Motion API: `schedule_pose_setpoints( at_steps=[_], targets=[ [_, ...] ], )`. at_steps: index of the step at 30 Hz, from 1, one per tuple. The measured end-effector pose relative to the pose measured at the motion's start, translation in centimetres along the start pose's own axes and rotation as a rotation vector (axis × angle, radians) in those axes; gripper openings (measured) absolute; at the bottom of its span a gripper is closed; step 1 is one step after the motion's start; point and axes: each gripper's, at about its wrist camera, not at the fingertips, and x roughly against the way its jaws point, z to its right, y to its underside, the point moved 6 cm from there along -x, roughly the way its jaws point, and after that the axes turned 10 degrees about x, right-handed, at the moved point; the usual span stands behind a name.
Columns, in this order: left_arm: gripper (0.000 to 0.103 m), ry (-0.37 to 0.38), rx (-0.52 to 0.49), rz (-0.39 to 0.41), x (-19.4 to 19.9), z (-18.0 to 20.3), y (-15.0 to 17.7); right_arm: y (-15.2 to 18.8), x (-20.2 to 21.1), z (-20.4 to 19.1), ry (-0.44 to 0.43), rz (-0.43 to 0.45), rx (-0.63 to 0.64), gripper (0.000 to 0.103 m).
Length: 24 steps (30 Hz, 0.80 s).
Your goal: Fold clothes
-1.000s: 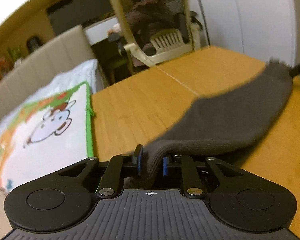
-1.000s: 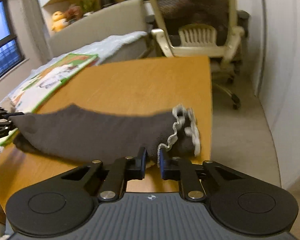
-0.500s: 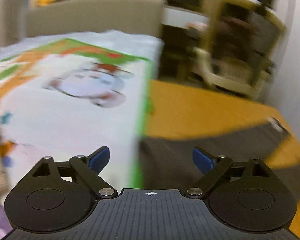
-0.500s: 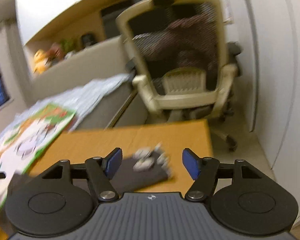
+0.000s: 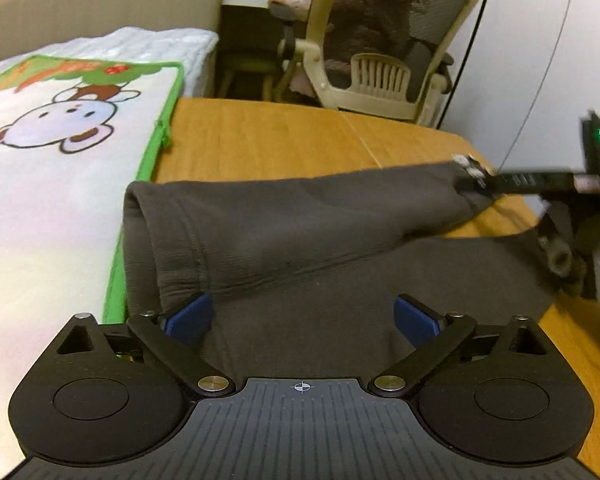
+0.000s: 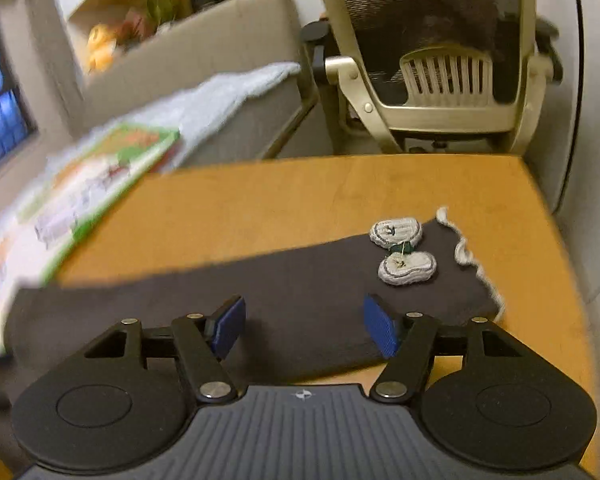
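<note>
A dark grey knitted garment (image 5: 300, 232) lies folded lengthwise on the wooden table (image 5: 268, 136). Its left end reaches the table's left edge. White scalloped trim (image 6: 466, 256) and two white crochet patches (image 6: 406, 268) mark its right end. My left gripper (image 5: 300, 316) hovers over the left part, jaws opening wide; the cloth lies under them, unpinched. My right gripper (image 6: 304, 326) stands open above the right part, nothing pressed between its blue pads (image 6: 380, 330). In the left wrist view the right gripper shows as a blur at the far right.
A bed cover with a cartoon print and green border (image 5: 60, 140) lies against the table's left edge. A beige mesh office chair (image 6: 440, 80) stands behind the table's far edge. A white wall (image 5: 540, 40) runs close along the right side.
Both grippers were shut on the garment's ends and held it stretched above the table. Both have let go and opened, and the garment now lies on the table. The right gripper has pulled back.
</note>
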Motion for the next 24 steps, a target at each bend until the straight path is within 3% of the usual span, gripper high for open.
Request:
schedule_pose_setpoints(
  at_steps=[3,5,6,10,13,16,19,22,24],
  targets=[
    [0.103,-0.007,-0.009,0.037,-2.1,-0.3,-2.0,1.1,2.9,0.1,0.096,0.055,0.074,0.073],
    [0.103,-0.022,-0.041,0.065,-3.5,-0.2,-2.8,2.0,5.4,-0.2,0.088,0.099,0.097,0.101],
    [0.103,-0.031,-0.056,0.076,-4.2,-0.2,-3.2,2.6,6.6,-0.4,0.074,0.114,0.095,0.103],
    [0.103,-0.047,-0.059,0.094,-5.3,0.1,-4.2,5.1,10.1,-1.6,0.035,0.121,0.069,0.103],
    [0.103,-0.038,0.001,0.076,-3.7,0.4,-3.6,6.8,11.5,-2.6,0.021,0.119,0.031,0.103],
    [0.103,-0.034,0.070,0.090,-0.1,1.4,-1.4,9.3,12.2,-3.4,0.033,0.103,-0.036,0.103],
    [0.103,-0.079,0.053,0.103,2.8,2.8,1.5,11.6,11.9,-3.9,0.031,0.059,-0.138,0.103],
    [0.103,-0.161,0.061,0.058,3.9,3.6,4.5,12.8,11.8,-5.1,0.062,0.020,-0.150,0.103],
    [0.103,-0.172,0.090,0.023,4.1,3.6,5.8,12.8,11.8,-6.0,0.070,-0.021,-0.152,0.103]
  ],
)
